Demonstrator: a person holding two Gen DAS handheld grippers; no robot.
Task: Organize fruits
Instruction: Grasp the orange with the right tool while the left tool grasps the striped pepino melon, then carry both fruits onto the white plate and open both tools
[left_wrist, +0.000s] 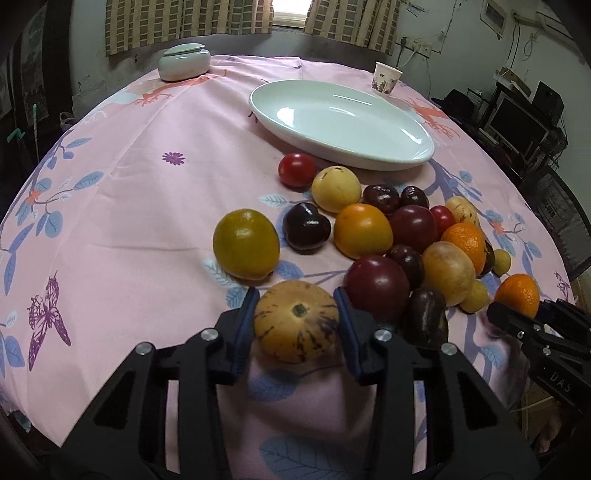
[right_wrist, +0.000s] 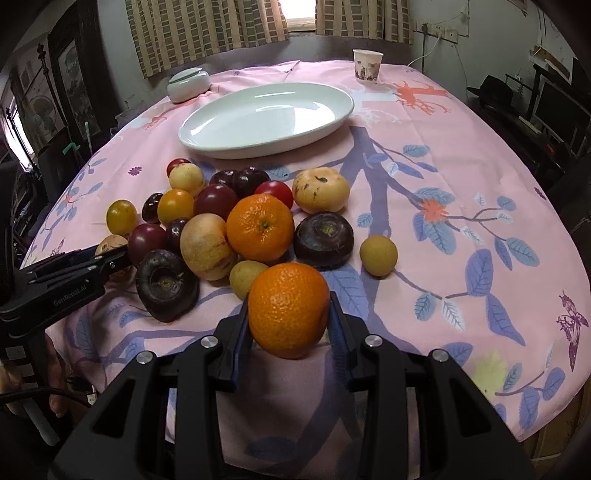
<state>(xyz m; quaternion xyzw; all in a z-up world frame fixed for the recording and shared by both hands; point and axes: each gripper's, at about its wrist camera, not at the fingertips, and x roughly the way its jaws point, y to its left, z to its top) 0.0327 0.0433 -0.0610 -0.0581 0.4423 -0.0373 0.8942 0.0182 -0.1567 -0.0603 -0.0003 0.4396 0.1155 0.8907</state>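
Observation:
A heap of mixed fruit (left_wrist: 391, 229) lies on the pink tablecloth: yellow, orange, red and dark purple pieces. My left gripper (left_wrist: 297, 319) is shut on a tan striped melon-like fruit (left_wrist: 297, 321) at the heap's near edge. My right gripper (right_wrist: 288, 317) is shut on an orange (right_wrist: 289, 310) at the near side of the heap (right_wrist: 229, 221). The right gripper also shows in the left wrist view (left_wrist: 517, 325), and the left gripper in the right wrist view (right_wrist: 110, 262). An empty oval white plate (left_wrist: 421, 147) (right_wrist: 332, 118) stands beyond the fruit.
A lidded white ceramic pot (left_wrist: 184, 61) (right_wrist: 187, 85) and a paper cup (left_wrist: 386, 78) (right_wrist: 367, 64) stand near the table's far edge. A green-yellow citrus (left_wrist: 245, 243) lies left of the heap. Shelves with electronics stand at the right.

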